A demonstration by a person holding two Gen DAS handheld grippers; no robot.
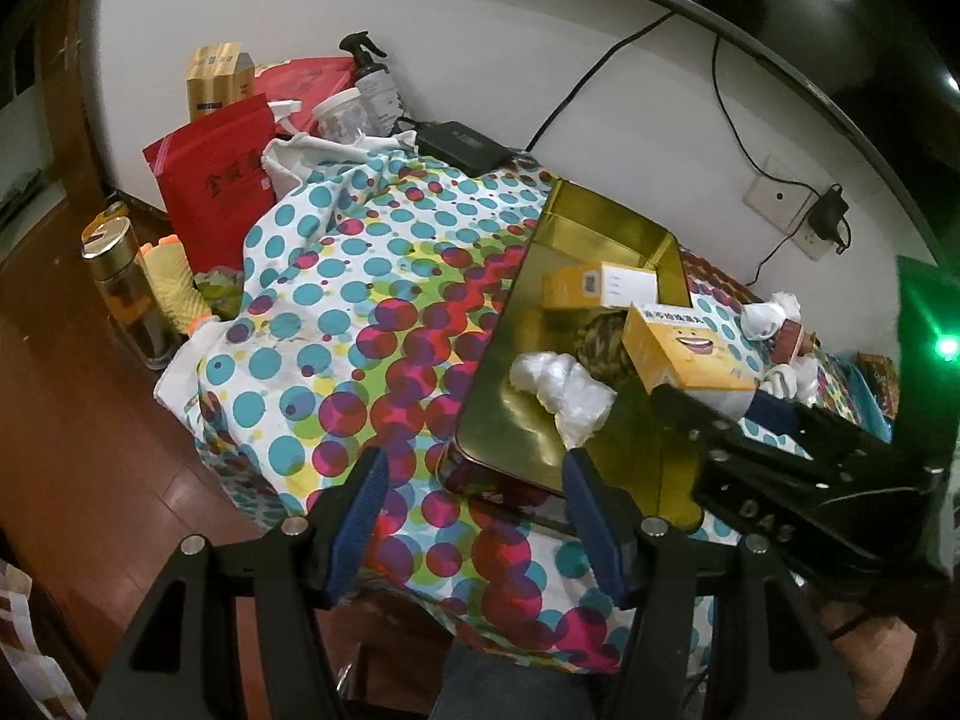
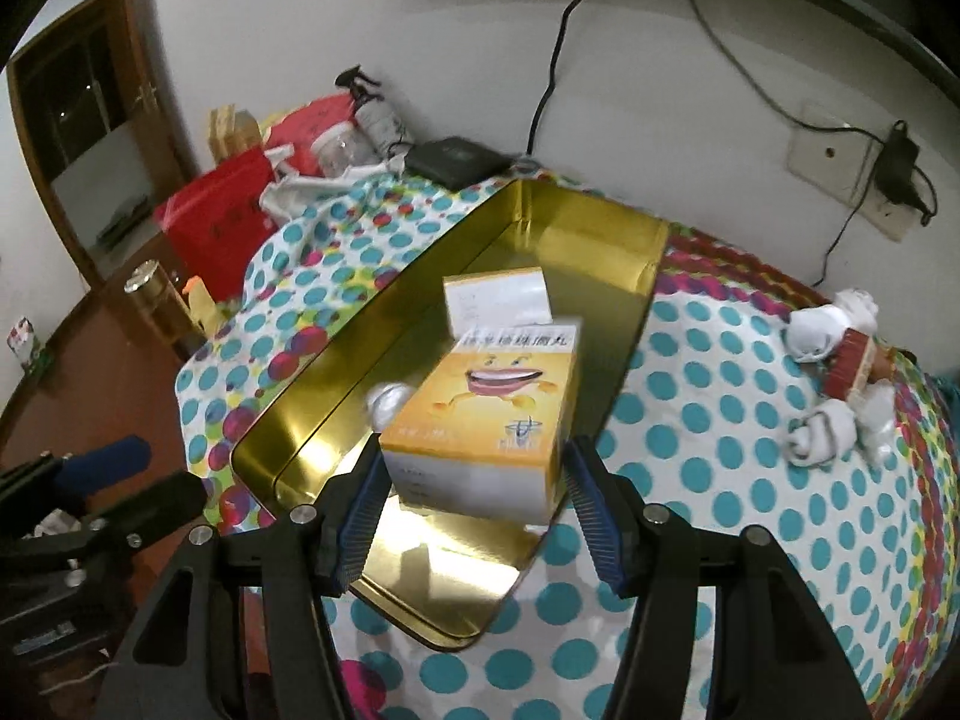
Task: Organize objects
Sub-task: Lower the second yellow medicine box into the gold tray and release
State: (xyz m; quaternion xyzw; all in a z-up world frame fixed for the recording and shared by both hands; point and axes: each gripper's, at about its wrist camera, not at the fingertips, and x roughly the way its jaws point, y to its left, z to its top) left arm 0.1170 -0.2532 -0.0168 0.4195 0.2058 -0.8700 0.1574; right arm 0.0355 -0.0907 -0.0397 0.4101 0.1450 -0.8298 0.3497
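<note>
Now the box (image 2: 480, 420), the yellow one with the grinning mouth printed on it, sits between my right jaws (image 2: 474, 504), clamped by its two side faces, and hangs over the near half of the tin (image 2: 300, 414). I grip it low and by the sides so that its bottom is free to go down flat on the gold floor. In the left view the same box shows tilted, its far end up, so I judge it is not yet resting on anything.

The tin lies open on the spotted cloth (image 2: 720, 480), long side running away from me, which is why I come in over its short near rim. Already inside it are a second box (image 1: 594, 285) at the far end, a crumpled bag (image 1: 564, 384) nearer, and something dark and mottled between them that I cannot make out. The clear floor left is at the near end, so that looks like the place for this one.

My left jaws (image 1: 474, 528) stand spread with nothing in them, hovering just off the tin's near corner; probably they wait there to steady the tin if it slides.

Off to the right on the cloth lies a doll (image 2: 840, 384) with white limbs, well apart from the tin and not yet sorted. At the back, against the wall, stand a red pouch (image 1: 222, 192), a spray bottle (image 1: 375, 84) and a jar (image 1: 342, 114); a flask (image 1: 129, 294) stands beside the cloth at the left.
</note>
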